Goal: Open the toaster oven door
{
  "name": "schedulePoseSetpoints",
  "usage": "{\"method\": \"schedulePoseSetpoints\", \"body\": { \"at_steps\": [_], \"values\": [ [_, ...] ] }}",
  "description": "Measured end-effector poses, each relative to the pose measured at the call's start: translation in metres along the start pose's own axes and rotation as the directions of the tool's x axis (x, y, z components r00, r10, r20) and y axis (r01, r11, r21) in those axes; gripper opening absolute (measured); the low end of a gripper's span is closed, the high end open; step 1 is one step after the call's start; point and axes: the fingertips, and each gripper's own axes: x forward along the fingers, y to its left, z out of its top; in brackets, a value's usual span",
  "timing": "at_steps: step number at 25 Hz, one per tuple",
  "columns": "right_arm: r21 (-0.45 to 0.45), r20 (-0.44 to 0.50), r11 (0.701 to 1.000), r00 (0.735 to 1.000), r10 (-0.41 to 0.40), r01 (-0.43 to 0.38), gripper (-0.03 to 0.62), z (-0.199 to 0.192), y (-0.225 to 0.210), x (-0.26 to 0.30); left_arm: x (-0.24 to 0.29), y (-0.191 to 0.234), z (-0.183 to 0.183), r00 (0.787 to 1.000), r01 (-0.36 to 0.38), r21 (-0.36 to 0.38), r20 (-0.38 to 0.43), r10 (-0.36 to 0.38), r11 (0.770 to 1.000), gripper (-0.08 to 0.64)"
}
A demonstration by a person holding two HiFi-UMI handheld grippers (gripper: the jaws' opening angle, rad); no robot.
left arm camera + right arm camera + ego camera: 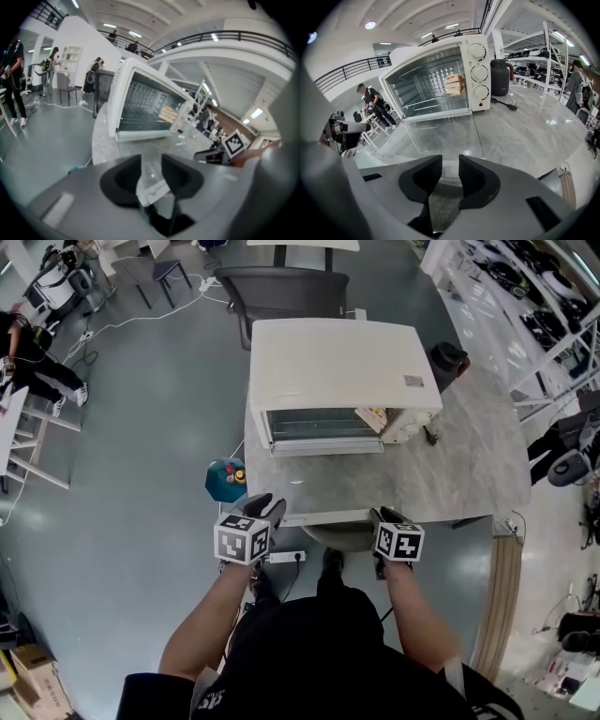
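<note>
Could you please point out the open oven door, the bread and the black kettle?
open oven door (436, 138): right gripper view, glass pane.
bread (453, 84): right gripper view, front face.
black kettle (501, 79): right gripper view, body.

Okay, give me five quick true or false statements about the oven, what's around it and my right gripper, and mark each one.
1. The oven door is shut. False: it is open, folded down flat over the table.
2. There is bread inside the oven. True.
3. A black kettle stands beside the oven. True.
4. The knobs sit left of the oven's opening. False: all three are stacked on the right of it.
5. The right gripper has its jaws shut tight. False: the jaws stand apart, pointing at the open door.
</note>
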Motion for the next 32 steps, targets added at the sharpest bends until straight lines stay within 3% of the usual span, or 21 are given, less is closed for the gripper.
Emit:
{"method": "schedulePoseSetpoints", "body": {
  "at_steps": [13, 18, 21, 24, 32],
  "values": [
    [-0.034, 0.012, 0.999, 1.000, -0.019, 0.019, 0.084, 0.002, 0.004, 0.005, -0.007, -0.019, 0.014, 0.994, 0.099, 0.041, 0.037, -0.101, 0.994, 0.127],
    [-0.036, 0.017, 0.999, 0.999, -0.035, 0.035, 0.056, 0.001, -0.002, 0.007, -0.018, -0.018, 0.025, 0.993, 0.092, 0.085, 0.065, -0.098, 0.992, 0.036],
    [0.018, 0.020, 1.000, 1.000, -0.023, 0.022, 0.052, 0.001, -0.003, 0.006, -0.028, -0.011, 0.029, 0.993, 0.078, 0.090, 0.078, -0.085, 0.993, 0.023],
    [0.086, 0.088, 0.996, 0.996, -0.017, 0.009, 0.018, 0.015, 0.003, -0.007, -0.040, -0.004, 0.034, 0.993, 0.068, 0.114, 0.093, -0.079, 0.991, 0.021],
    [0.071, 0.258, 0.997, 0.966, -0.001, -0.018, -0.006, 0.046, 0.054, -0.046, -0.078, 0.024, 0.044, 0.985, -0.007, 0.185, 0.170, -0.025, 0.983, 0.008]
  ]
}}
